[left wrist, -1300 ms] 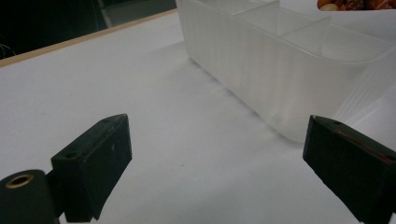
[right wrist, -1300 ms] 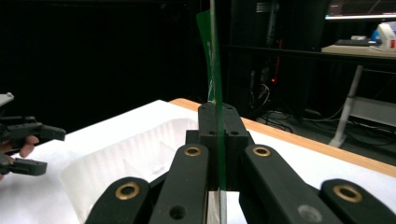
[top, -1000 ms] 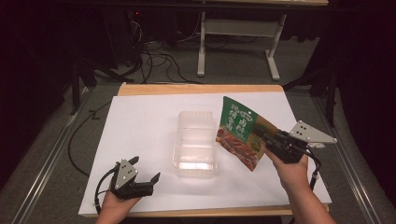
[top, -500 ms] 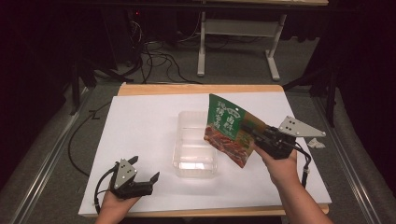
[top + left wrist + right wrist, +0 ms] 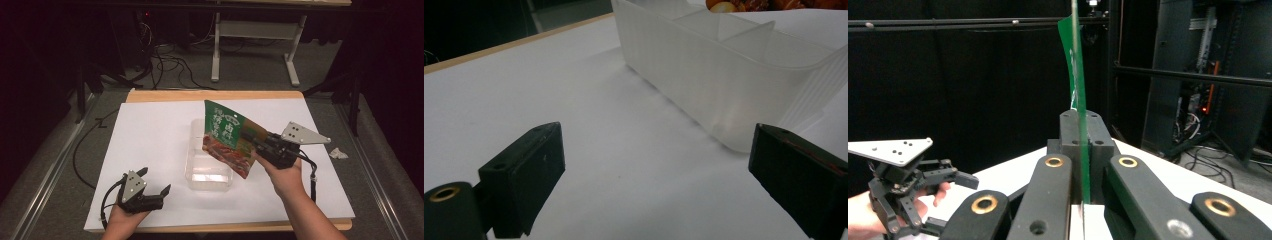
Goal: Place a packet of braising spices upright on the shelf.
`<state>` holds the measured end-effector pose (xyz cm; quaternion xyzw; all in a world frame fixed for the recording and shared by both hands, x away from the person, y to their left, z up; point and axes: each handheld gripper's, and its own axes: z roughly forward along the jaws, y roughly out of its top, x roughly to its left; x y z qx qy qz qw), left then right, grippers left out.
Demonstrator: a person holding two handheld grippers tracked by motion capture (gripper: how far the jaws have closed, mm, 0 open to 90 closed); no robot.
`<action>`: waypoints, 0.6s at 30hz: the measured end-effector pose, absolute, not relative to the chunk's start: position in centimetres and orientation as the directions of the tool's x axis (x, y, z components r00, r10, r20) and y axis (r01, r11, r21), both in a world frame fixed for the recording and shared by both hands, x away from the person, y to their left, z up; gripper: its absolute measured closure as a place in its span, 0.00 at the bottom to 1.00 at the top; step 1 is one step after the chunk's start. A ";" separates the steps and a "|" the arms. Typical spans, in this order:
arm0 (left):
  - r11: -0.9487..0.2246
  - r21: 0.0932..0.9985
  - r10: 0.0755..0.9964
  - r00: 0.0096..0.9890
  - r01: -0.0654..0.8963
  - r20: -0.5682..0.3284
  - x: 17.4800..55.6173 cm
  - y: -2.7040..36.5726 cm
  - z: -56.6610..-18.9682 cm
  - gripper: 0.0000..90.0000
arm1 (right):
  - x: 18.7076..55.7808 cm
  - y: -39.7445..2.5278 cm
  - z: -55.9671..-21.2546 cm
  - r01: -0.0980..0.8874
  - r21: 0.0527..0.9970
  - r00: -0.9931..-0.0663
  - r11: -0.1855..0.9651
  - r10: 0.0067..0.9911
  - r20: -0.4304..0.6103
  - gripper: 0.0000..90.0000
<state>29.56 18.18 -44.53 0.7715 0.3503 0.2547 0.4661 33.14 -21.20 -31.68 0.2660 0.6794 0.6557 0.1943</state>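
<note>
Right hand-held gripper [image 5: 264, 143] clamped on edge of green printed foil food pouch [image 5: 227, 136], held tilted above clear ribbed plastic divided tub [image 5: 209, 172]. Pouch prob light, floppy, slick: grip flat seam, not the belly. Left hand-held gripper [image 5: 156, 196] released, empty, low on white worktop [image 5: 150, 130].

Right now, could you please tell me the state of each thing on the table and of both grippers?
Green food pouch: lifted, tilted, held by one edge above the container.
Clear plastic container: open, upright on the white sheet, divided inside; the near compartment looks empty.
Right gripper: shut on the pouch's edge, which is clamped between its fingers.
Left gripper: open, holding nothing, low near the table's front edge.
</note>
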 end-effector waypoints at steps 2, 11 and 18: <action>-0.318 0.899 0.778 0.625 0.303 0.065 29.6 18.2 -44.5 0.09 | 33.3 -20.7 -31.8 0.108 0.994 -0.790 -0.007 0.607 0.090 1.00; -0.313 0.900 0.782 0.620 0.303 0.063 29.6 18.3 -44.5 0.09 | 33.7 -18.8 -32.6 0.122 0.993 -0.810 0.004 0.579 0.097 1.00; -0.321 0.898 0.781 0.620 0.302 0.070 29.6 18.3 -44.5 0.09 | 33.6 -18.2 -32.7 0.123 0.992 -0.818 0.011 0.567 0.096 1.00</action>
